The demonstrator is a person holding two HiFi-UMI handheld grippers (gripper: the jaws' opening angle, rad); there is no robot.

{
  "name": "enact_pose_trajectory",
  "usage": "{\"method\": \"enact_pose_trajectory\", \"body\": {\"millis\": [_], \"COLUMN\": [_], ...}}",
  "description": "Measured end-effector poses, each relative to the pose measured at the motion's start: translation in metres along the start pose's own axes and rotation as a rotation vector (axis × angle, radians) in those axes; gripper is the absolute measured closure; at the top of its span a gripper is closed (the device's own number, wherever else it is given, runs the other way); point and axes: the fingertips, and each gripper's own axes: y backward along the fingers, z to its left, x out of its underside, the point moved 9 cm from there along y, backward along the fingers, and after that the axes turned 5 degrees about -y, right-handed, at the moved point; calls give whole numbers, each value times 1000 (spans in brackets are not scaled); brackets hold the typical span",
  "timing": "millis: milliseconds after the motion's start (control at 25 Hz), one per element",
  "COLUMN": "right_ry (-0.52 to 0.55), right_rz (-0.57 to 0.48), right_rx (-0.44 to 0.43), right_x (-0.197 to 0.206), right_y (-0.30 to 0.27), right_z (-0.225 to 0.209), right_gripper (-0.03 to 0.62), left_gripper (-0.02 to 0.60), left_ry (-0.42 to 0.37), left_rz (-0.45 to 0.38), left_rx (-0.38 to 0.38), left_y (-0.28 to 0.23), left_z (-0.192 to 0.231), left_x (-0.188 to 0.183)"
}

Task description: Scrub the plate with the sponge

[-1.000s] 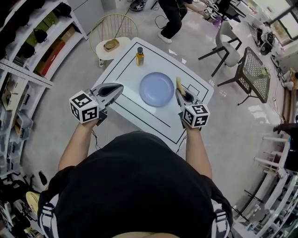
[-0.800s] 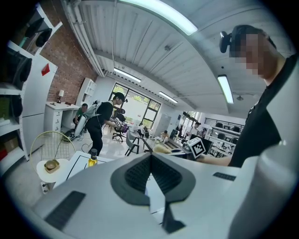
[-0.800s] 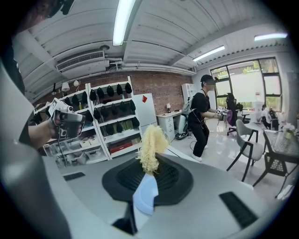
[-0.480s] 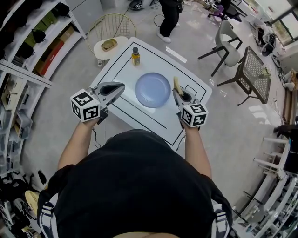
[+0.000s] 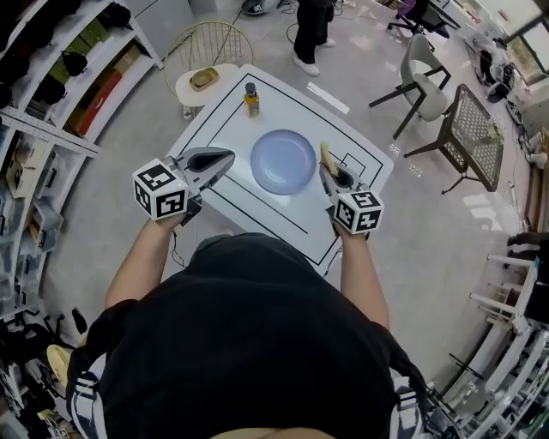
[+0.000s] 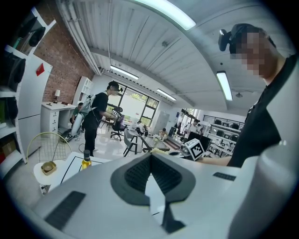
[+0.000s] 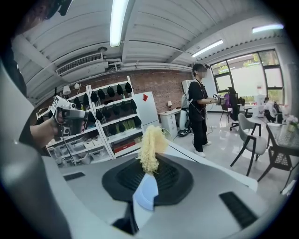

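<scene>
While I stood at the near edge of the white tabletop (image 5: 225, 120), I held one set of tongs in each hand above it.

The left tongs (image 5: 225, 159) were pressed together at the tips with nothing between them. In the left gripper view the two dark pads (image 6: 135, 175) met along a line, and only tabletop showed through the gap lower down. These tongs hung over the left part of the tabletop, left of the plate (image 5: 283, 161) and apart from it.

The right tongs (image 5: 328, 171) pinched the sponge (image 5: 326, 154), a pale yellow, fibrous piece that stood up out of the pad tips in the right gripper view. In the head view the sponge lay just beside the plate's right rim. I could not tell whether it touched the rim.

The plate was round and light blue. It lay flat near the middle of the tabletop, inside the black outline marked there.

A small bottle (image 5: 251, 100) with yellow contents and a dark cap stood upright beyond the plate, near the far edge and well apart from both tongs.

Off the far left corner stood a round stool (image 5: 206, 81) with a gold wire back and a small brownish object on its seat. A person (image 5: 310, 26) in dark clothing stood on the floor further off. Shelving (image 5: 77, 60) ran along the left side.
</scene>
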Motion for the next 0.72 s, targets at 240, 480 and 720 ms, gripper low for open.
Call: {"method": "enact_pose_trajectory", "body": {"millis": [240, 480, 720], "right_ry": [-2, -3, -15], "right_rz": [-8, -9, 2], "right_rx": [0, 15, 46], "right_x": [-1, -1, 1], "right_y": [0, 2, 3], "right_z": [5, 4, 3], "right_gripper": [551, 551, 551], "left_gripper": [575, 575, 575], "left_ry": [13, 9, 1], "left_rz": [9, 14, 16], "left_rx": [1, 21, 71], "left_y": [8, 3, -12], "left_z": [1, 7, 15], "left_x": [8, 7, 2]}}
